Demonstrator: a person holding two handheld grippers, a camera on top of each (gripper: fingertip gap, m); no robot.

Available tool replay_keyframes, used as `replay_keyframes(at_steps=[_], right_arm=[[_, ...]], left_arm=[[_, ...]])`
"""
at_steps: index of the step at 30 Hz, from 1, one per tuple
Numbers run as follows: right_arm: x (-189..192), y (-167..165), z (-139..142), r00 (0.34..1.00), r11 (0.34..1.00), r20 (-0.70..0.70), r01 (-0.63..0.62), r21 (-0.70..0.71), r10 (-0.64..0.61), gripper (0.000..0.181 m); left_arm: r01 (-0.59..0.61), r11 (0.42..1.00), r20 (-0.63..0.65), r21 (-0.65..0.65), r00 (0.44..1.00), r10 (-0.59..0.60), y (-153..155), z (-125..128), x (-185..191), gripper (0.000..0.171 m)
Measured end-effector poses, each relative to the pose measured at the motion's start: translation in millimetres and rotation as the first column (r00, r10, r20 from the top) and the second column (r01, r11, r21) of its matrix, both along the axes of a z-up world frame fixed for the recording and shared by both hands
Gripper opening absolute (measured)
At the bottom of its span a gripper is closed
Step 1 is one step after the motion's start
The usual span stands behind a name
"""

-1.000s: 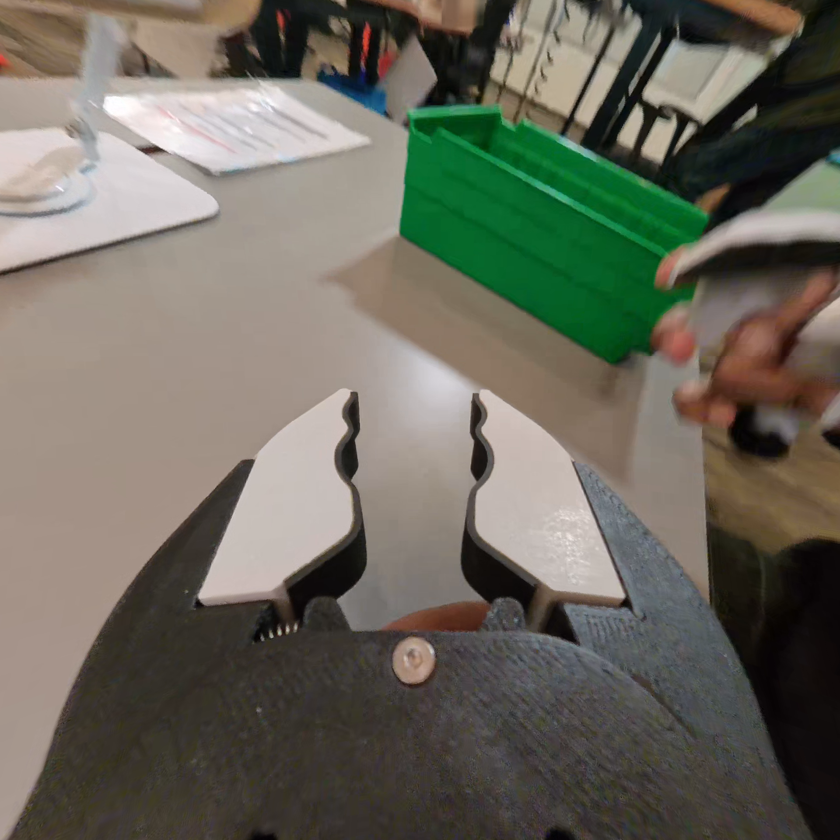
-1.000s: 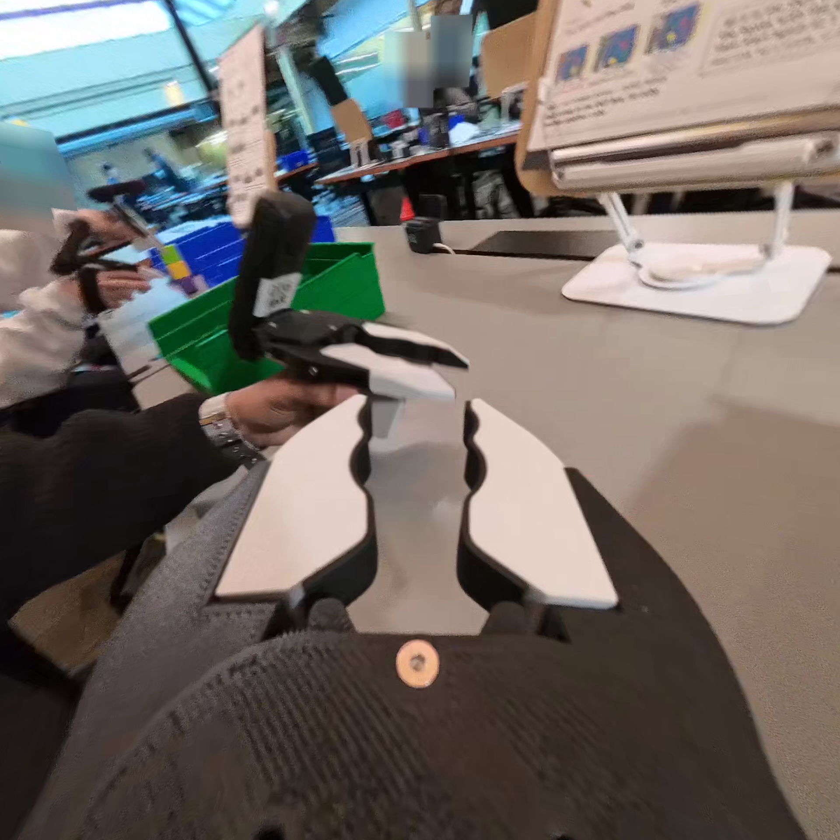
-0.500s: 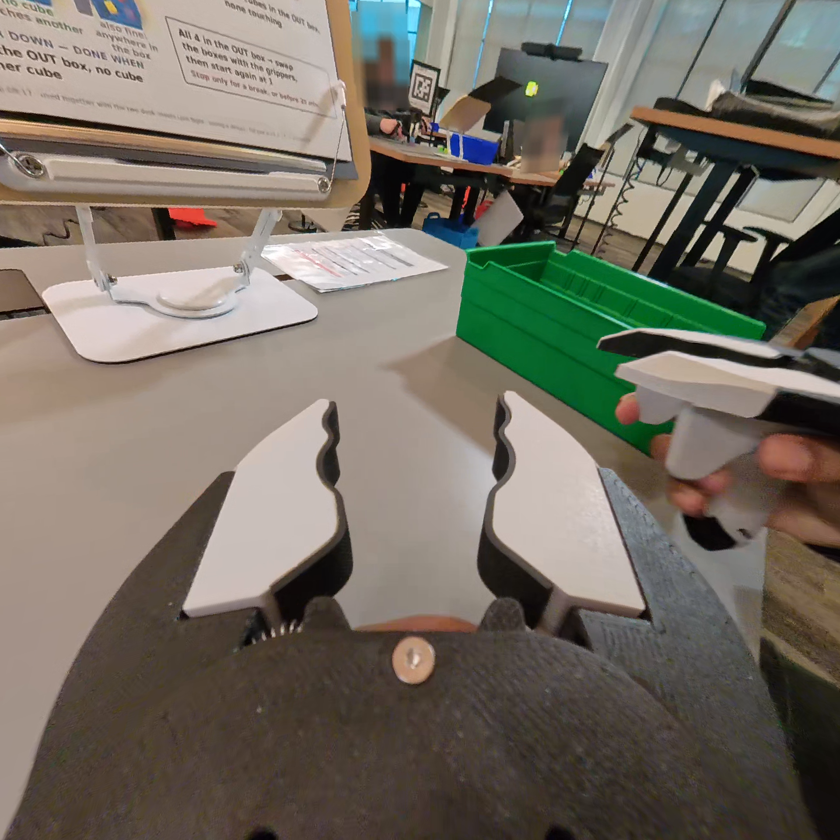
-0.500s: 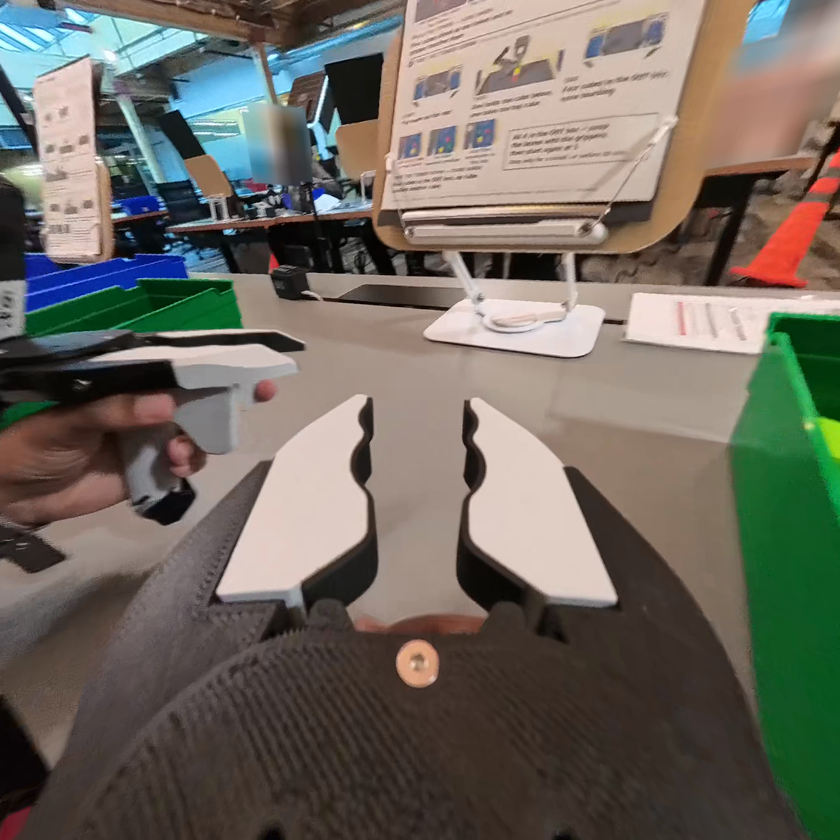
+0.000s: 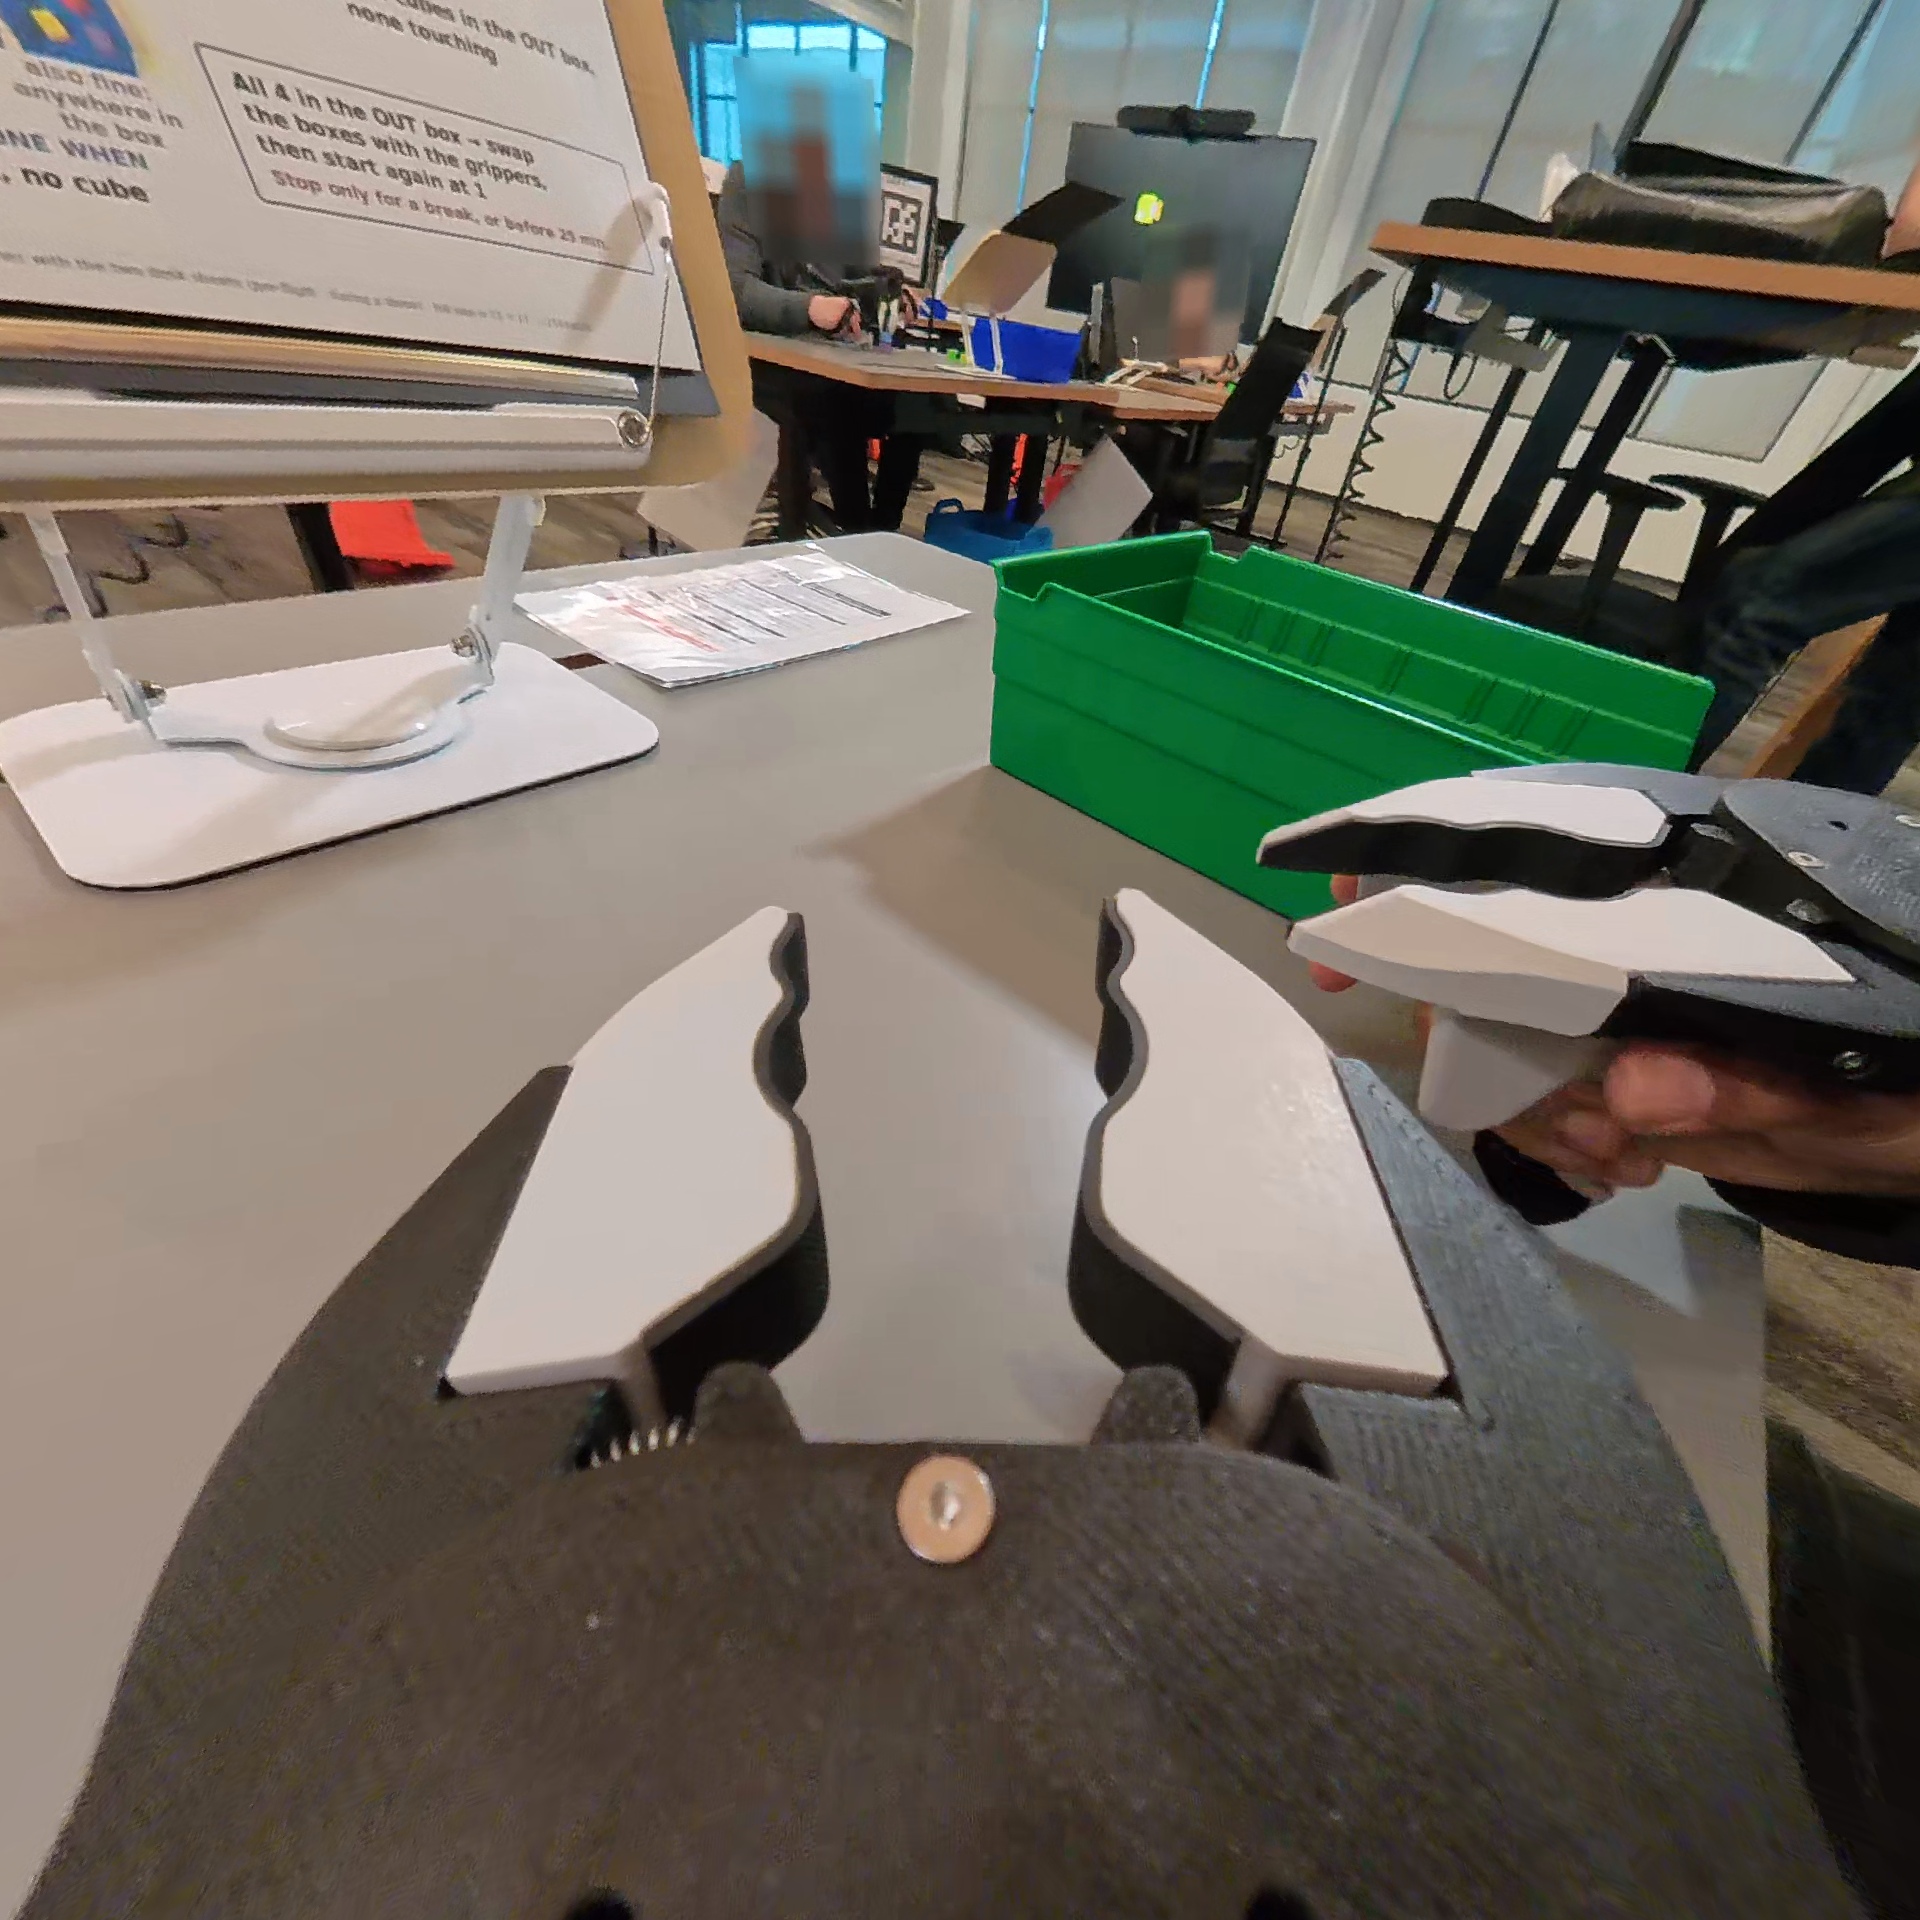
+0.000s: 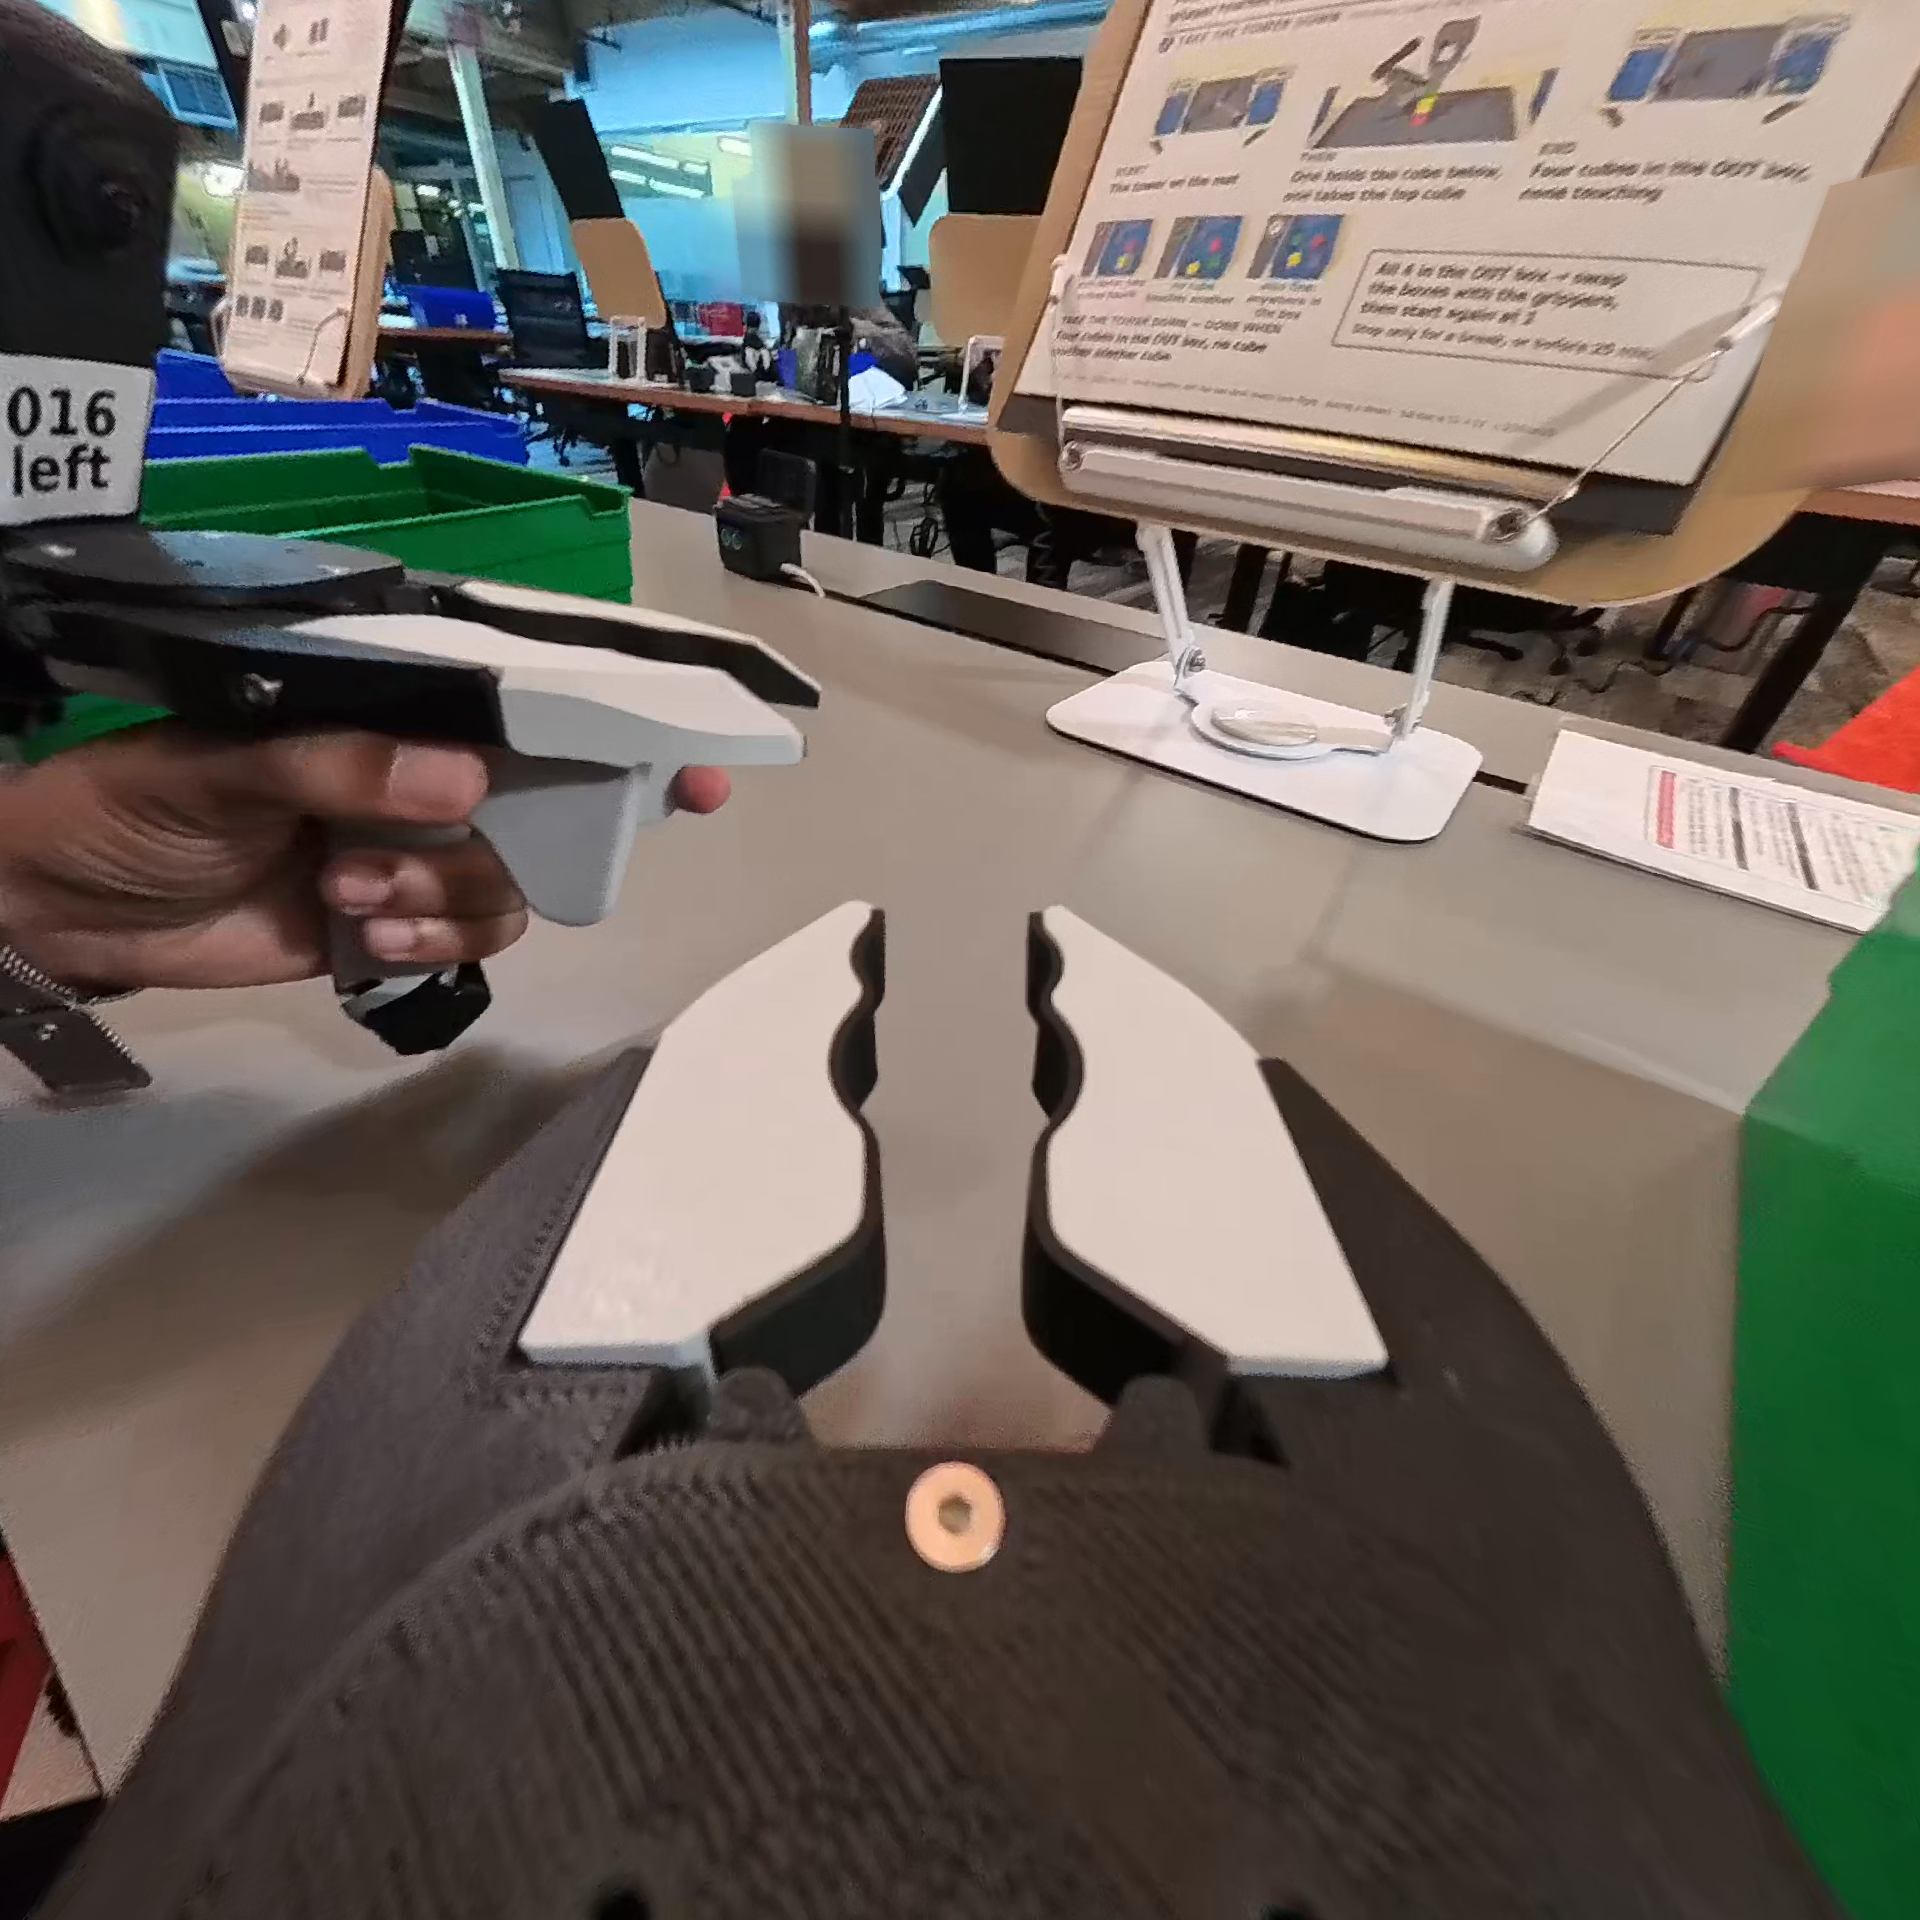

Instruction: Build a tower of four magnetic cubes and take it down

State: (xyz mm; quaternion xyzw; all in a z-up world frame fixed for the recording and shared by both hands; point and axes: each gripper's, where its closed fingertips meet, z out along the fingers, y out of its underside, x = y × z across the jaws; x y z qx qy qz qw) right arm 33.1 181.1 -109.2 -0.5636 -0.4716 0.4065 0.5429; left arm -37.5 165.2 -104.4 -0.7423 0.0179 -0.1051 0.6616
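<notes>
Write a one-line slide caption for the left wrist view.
Open left gripper over a bare grey table, right gripper alongside, green bin and document stand behind.

Open-topped green bin upright on table

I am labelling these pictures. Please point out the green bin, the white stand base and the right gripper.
green bin (image 5: pixel 1195 727), left wrist view, its near side wall.
white stand base (image 5: pixel 312 769), left wrist view, its flat plate.
right gripper (image 6: pixel 956 935), right wrist view, between its fingertips.

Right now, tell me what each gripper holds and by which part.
Nothing. The left gripper and right gripper are both open and empty above the table.
</notes>
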Motion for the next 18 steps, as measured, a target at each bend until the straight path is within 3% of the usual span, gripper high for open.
replay_keyframes(at_steps=[7,18], right_arm=[[-5.8,-9.2,-10.9,0.998,0.996,0.04,-0.053,-0.072,0.056,0.023],[-5.9,-5.4,-13.9,0.996,0.977,0.022,-0.078,-0.198,0.084,0.023]], left_arm=[[0.03,1.0,0.126,0.008,0.992,-0.031,-1.2,3.5,2.2,0.06],[0.041,0.999,0.086,-0.027,0.996,-0.039,0.1,-7.6,5.9,0.058]])
